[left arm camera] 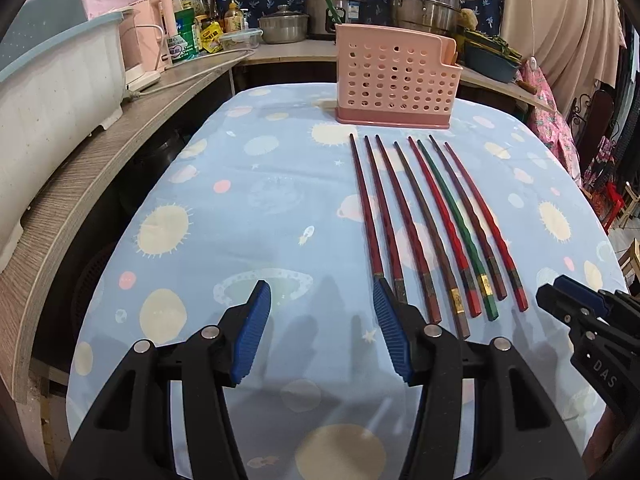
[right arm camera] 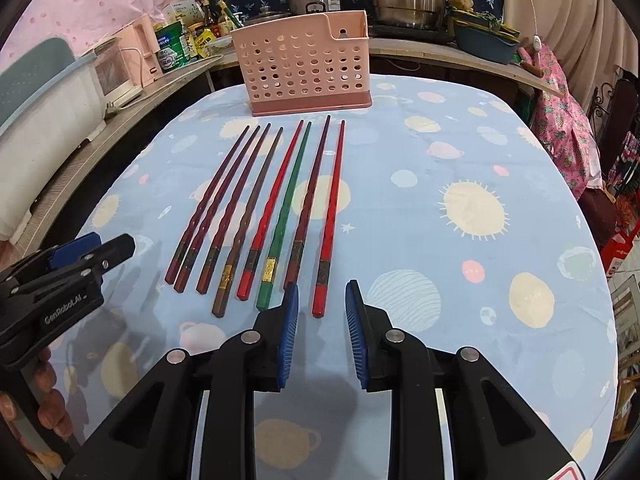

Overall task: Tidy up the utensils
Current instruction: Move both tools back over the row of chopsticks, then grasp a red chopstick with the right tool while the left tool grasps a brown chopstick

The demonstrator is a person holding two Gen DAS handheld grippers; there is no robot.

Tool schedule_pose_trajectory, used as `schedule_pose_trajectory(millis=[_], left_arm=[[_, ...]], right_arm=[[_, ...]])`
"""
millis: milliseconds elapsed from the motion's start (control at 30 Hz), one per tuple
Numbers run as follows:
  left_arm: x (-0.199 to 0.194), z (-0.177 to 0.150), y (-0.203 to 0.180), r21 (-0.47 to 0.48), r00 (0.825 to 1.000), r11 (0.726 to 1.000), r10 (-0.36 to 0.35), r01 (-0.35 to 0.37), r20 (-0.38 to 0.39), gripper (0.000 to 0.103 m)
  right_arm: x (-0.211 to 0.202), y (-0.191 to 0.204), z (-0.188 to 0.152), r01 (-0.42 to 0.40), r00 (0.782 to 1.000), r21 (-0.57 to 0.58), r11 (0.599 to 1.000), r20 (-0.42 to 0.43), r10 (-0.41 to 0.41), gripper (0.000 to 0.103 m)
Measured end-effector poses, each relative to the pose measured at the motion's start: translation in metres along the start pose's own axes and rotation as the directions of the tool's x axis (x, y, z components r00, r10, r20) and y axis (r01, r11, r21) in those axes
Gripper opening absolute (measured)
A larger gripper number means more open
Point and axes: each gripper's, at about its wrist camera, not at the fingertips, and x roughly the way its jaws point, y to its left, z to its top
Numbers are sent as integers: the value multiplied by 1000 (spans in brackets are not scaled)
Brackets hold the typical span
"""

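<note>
Both grippers hang over the table [right arm camera: 460, 152] with nothing between their jaws — my left gripper [left arm camera: 320, 320] spread wide over bare cloth, my right gripper [right arm camera: 322, 320] parted only narrowly. I angle both steeply down toward the cloth, wrists unrolled. Largest thing ahead is the pink holder [right arm camera: 306, 64], upright at the far edge; I judge it the place where the utensils belong. Eight chopsticks [right arm camera: 276, 208] lie side by side in front of it, tips toward the holder, thick ends toward me — laid out, I think, so each can be picked singly. The outermost red chopstick [right arm camera: 329, 216] ends just ahead of my right fingertips, lined up with the gap between them. My guess: that one goes first.
</note>
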Motion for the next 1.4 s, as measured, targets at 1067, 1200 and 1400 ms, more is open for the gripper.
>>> schedule_pose_trajectory(millis=[1067,1200,1400], left_arm=[[10,-4,-3,3,999,1000,-22,22,-31,56],[12,-4,-4,0,999,1000,-27,27,-35,57],[16,-2,-11,6,998,999,-40,41,-41,58]], right_arm=[[31,-4,-1,12,999,10,1000,-39,-12,7],[26,-10,-5,20,999,22,1000,-37,-19,7],[18,-22,-12,32,999,47,998,-39,-30,7]])
